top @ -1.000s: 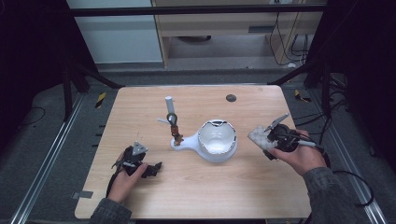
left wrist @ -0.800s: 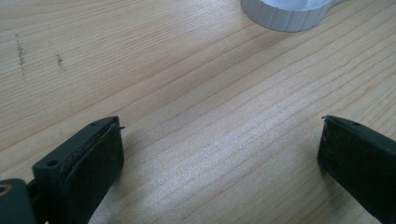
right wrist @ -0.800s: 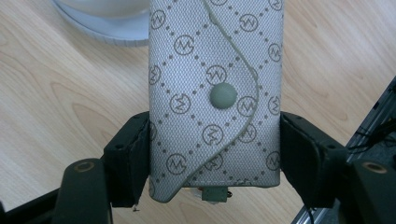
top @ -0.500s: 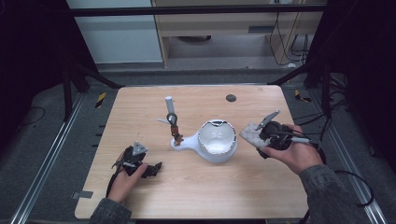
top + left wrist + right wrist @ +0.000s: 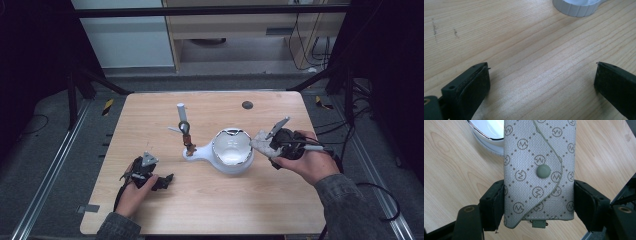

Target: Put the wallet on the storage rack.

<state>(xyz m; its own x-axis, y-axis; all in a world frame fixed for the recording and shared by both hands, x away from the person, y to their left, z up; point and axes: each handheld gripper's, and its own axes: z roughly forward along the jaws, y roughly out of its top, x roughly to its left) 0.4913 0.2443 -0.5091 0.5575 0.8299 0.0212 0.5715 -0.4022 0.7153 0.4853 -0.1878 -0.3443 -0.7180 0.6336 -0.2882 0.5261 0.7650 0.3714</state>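
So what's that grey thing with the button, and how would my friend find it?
Start at the wooden table, then find the white bowl-shaped dish in its middle. Just right of it, the right gripper clamps a grey fabric pouch. It alone has a flap, one round snap button and a repeating circled-letter pattern.

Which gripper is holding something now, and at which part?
The right gripper clamps a grey patterned pouch by its two long side edges, near the end toward the camera. The left gripper is open, holding nothing.
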